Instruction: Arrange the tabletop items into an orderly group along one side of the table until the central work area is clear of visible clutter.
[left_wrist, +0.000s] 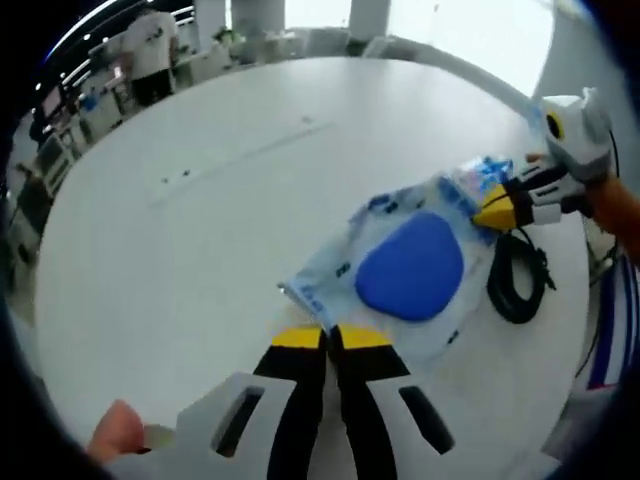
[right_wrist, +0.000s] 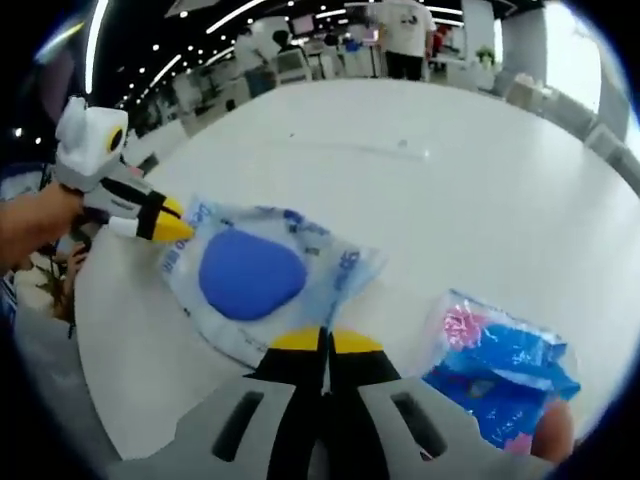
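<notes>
A round white table (left_wrist: 200, 220) carries a clear plastic bag with a blue oval pad inside it (left_wrist: 410, 265), lying flat near the table's edge. In the left gripper view, the left gripper (left_wrist: 330, 340) rises from the bottom with its yellow-tipped jaws pressed together, holding nothing visible; its tips sit just at the bag's near edge, and the bag spreads away from them toward 1 o'clock, its long axis running from about 7 o'clock to 1 o'clock. At the bag's far end, at roughly 2 o'clock, the right gripper (left_wrist: 497, 208) reaches in from the right, its tips resting at the bag's corner beside a small blue printed packet (left_wrist: 478, 178); whether it is pinching the plastic cannot be told. A coiled black cable (left_wrist: 515, 278) lies just beside the bag at 3 o'clock. In the right gripper view, the right gripper (right_wrist: 327, 342) also shows jaws closed together at the bag's (right_wrist: 250, 272) edge, with the left gripper (right_wrist: 165, 226) at 10 o'clock on the opposite corner and the blue packet (right_wrist: 500, 365) at 4 o'clock. Both grippers seem equally near, one at each end of the bag, so a two-ended slide looks likely.
</notes>
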